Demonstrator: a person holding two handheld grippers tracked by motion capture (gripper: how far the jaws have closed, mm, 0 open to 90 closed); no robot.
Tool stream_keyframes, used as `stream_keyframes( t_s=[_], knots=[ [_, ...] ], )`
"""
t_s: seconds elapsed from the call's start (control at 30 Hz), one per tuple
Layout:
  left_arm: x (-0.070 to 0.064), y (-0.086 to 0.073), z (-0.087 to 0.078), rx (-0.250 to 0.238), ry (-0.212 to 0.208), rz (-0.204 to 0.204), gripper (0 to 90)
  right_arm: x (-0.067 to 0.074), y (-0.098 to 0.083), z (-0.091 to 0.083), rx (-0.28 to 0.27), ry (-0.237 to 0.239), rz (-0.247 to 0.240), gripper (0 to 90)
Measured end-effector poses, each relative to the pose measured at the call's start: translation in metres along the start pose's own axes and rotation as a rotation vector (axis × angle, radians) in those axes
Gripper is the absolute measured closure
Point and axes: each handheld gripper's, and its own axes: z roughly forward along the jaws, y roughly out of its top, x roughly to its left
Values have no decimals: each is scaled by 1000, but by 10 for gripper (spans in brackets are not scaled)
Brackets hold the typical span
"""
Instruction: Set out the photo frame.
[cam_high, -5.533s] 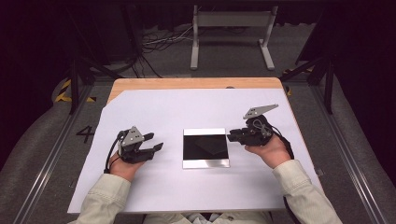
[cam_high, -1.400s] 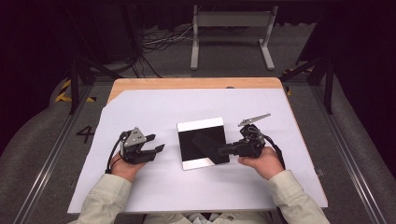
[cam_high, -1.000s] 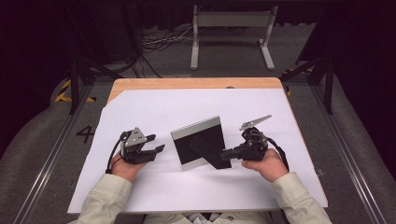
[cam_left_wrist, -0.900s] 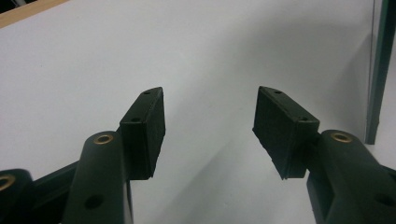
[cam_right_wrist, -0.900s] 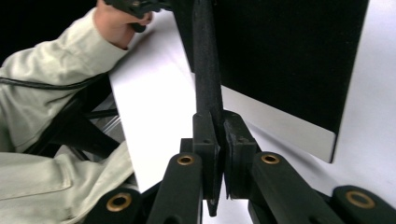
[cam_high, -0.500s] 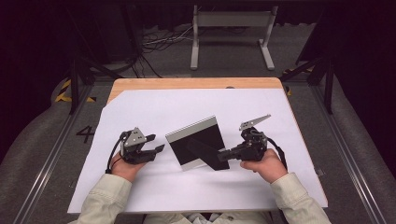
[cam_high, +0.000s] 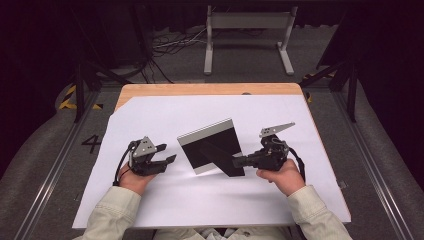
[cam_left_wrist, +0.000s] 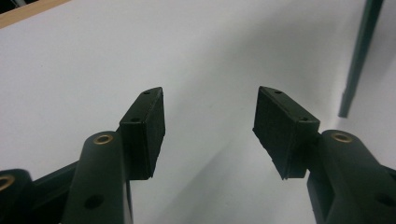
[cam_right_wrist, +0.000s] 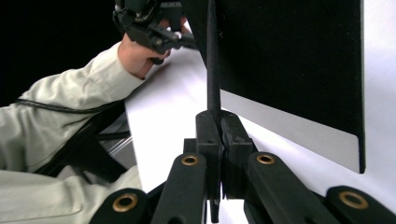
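Two grippers over white sheet (cam_high: 165, 205). Right gripper (cam_high: 239, 161) clenched on thin black flap (cam_right_wrist: 213, 60) at back of dark panel (cam_high: 212, 147); panel tilted up on edge, just left of right gripper's tips. Left gripper (cam_high: 169, 153) released, jaws wide apart, nothing between; panel just right of its tips, not touching. No containers seen.

Ahead of my left gripper (cam_high: 167, 154) the white sheet (cam_high: 150, 115) lies bare, open jaws unobstructed. To its right, the tilted black panel (cam_high: 212, 147) blocks passage toward my right gripper (cam_high: 239, 161). Beyond and right of that gripper, the sheet is free.
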Motion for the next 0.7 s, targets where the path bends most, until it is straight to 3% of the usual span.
stream_keyframes(
  t_s=[0.17, 0.33, 0.47, 0.7],
  knots=[
    [0, 0, 0, -1, 1, 2, 436, 0, 0, -1, -52, -56, -53, 880],
    [0, 0, 0, -2, 1, 2, 436, -1, -2, 2, -38, -121, -111, 880],
    [0, 0, 0, -2, 2, 7, 436, -5, -5, 1, -30, -132, -123, 879],
    [0, 1, 0, -2, 1, 6, 436, -9, -12, -1, 14, -144, -235, 875]
  ],
)
